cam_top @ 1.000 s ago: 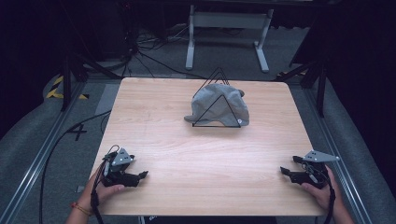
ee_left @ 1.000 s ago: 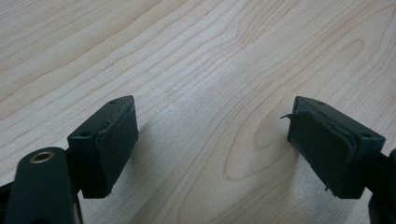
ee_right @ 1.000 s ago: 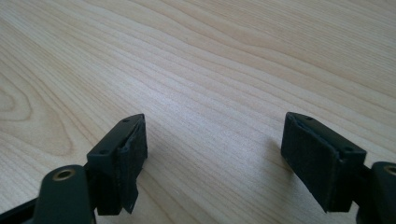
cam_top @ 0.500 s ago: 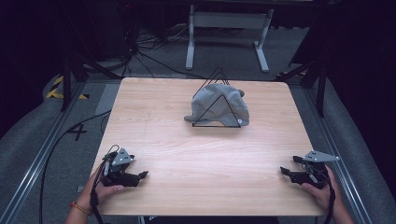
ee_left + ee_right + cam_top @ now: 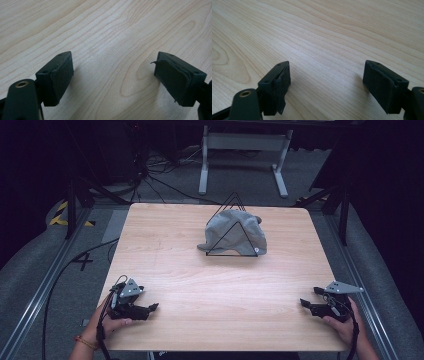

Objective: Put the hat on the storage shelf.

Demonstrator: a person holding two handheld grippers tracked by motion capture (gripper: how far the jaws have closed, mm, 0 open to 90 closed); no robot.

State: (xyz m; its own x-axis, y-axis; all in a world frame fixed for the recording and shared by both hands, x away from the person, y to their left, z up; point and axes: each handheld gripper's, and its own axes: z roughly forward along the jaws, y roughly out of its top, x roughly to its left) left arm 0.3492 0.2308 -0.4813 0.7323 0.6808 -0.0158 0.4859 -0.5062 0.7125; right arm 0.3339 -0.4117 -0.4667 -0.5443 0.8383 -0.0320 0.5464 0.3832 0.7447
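A grey cap [image 5: 235, 234] lies on the far middle of the wooden table [image 5: 210, 285], draped over a black wire triangular stand [image 5: 231, 202]. My left gripper [image 5: 152, 308] rests near the front left corner, held by a hand, jaws wide apart and pointing right. In the left gripper view its pads [image 5: 60, 76] frame bare wood, with nothing between them. My right gripper [image 5: 306, 299] sits at the front right edge, pointing left. Its pads [image 5: 382, 83] also stand wide apart over bare wood. Both grippers are far from the cap.
Beyond the table's far edge stands a white metal frame [image 5: 240, 150] on a dark floor with loose cables [image 5: 150, 165]. Metal rails [image 5: 45, 285] run along both sides of the table. Yellow-black tape [image 5: 62, 212] marks the floor at left.
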